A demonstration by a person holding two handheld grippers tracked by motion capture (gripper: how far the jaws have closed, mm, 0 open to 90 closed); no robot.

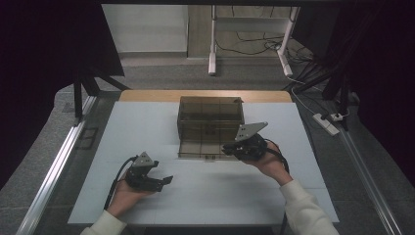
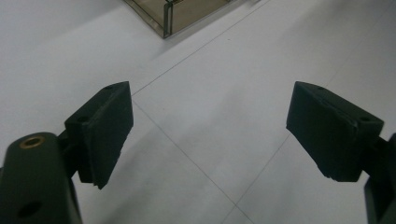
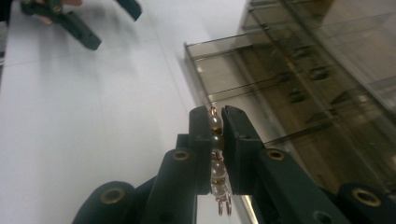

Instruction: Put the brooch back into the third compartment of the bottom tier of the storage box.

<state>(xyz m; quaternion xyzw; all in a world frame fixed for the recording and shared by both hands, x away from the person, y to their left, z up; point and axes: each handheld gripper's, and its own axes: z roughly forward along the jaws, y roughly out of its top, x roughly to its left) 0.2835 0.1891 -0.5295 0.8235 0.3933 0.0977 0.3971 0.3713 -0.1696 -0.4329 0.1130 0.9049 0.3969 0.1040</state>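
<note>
A smoky see-through drawer box [image 1: 210,113] stands at the back middle of the white table [image 1: 147,122], its lowest drawer [image 1: 198,148] pulled out toward me. My right gripper [image 1: 226,148] hovers at that drawer's front right corner. In the right gripper view it [image 3: 217,116] is shut on a short string of pearl-like beads [image 3: 215,135] with a rose-gold clasp hanging below the jaws, just over the open drawer [image 3: 243,74]. My left gripper [image 1: 164,181] rests low over the table's front left, open and holding nothing [image 2: 210,133]. A corner of the drawer [image 2: 168,14] lies ahead of it.
A wooden strip [image 1: 205,95] edges the table's far side. Metal rails [image 1: 58,161] run along both sides. On the floor lie a power strip [image 1: 327,123] and cables at the right, with a white stand [image 1: 213,54] behind. Black curtains hang at both sides.
</note>
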